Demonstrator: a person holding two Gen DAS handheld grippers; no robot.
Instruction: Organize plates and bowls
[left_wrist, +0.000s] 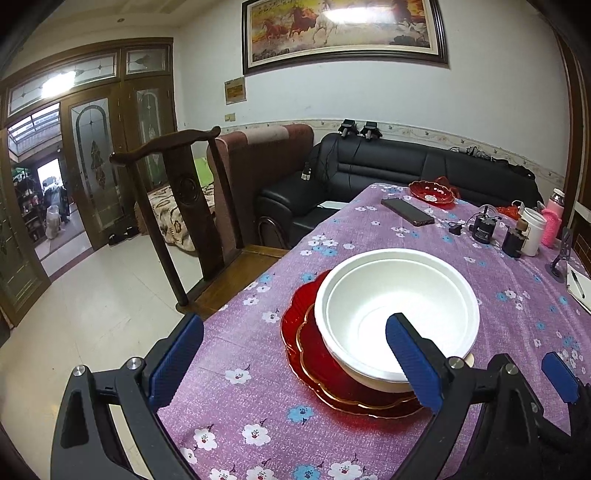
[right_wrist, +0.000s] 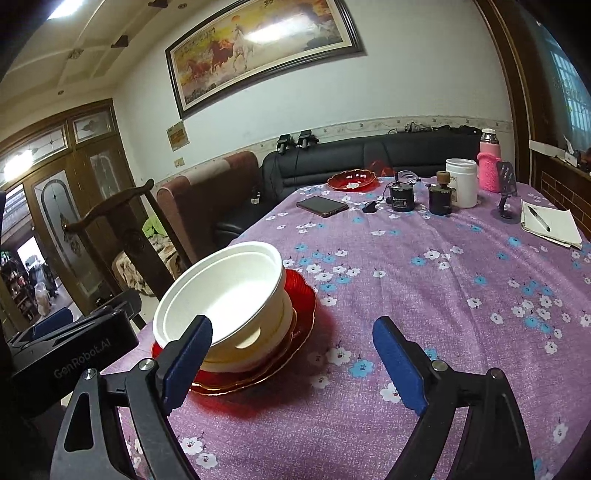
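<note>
White foam bowls (left_wrist: 397, 314) nested on stacked scalloped red glass plates (left_wrist: 306, 354) to save surface (right_wrist: 424, 295) space. Left claw (left_wrist: 291, 363) and right claw (right_wrist: 291, 363) both spread apart, holding nothing.

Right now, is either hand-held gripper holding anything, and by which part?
Nothing is held. The left hand-held gripper and right hand-held gripper both stand open beside the stacked white plastic bowls on the red scalloped glass plates, touching neither.
</note>
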